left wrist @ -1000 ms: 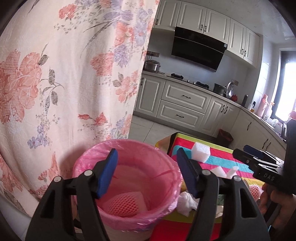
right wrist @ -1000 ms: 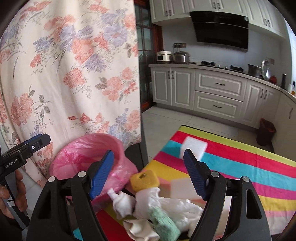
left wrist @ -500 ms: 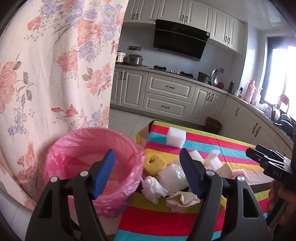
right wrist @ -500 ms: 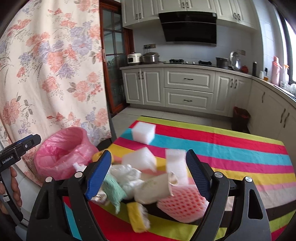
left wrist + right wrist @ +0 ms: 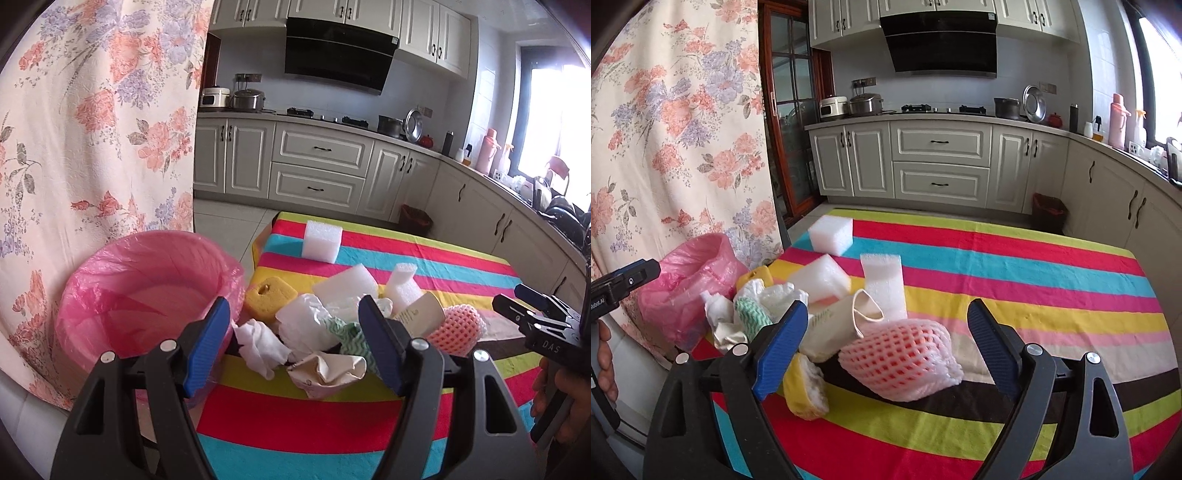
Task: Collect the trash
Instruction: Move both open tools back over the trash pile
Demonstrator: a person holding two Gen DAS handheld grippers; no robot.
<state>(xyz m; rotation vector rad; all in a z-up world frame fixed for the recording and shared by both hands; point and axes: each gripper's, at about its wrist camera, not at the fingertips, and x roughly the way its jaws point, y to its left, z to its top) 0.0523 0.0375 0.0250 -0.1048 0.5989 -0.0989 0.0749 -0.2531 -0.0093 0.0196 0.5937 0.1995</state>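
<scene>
A bin lined with a pink bag (image 5: 147,291) (image 5: 690,280) stands at the table's left edge. Trash lies heaped on the striped tablecloth (image 5: 306,413) (image 5: 1034,280): crumpled white tissues (image 5: 262,347), a crumpled paper (image 5: 328,373), a yellow sponge (image 5: 269,295), white foam blocks (image 5: 321,242) (image 5: 831,234), a paper cup (image 5: 834,325) and a pink foam fruit net (image 5: 901,363) (image 5: 456,330). My left gripper (image 5: 295,347) is open and empty, just before the tissues. My right gripper (image 5: 886,349) is open and empty, its fingers on either side of the pink net.
A floral curtain (image 5: 92,129) hangs at the left behind the bin. Kitchen cabinets (image 5: 938,162) and a counter with pots run along the back and right. A small dark bin (image 5: 1049,212) stands on the floor beyond the table.
My left gripper has swung right from over the pink bin to the trash pile. My right gripper has moved right and closer to the pink foam net.
</scene>
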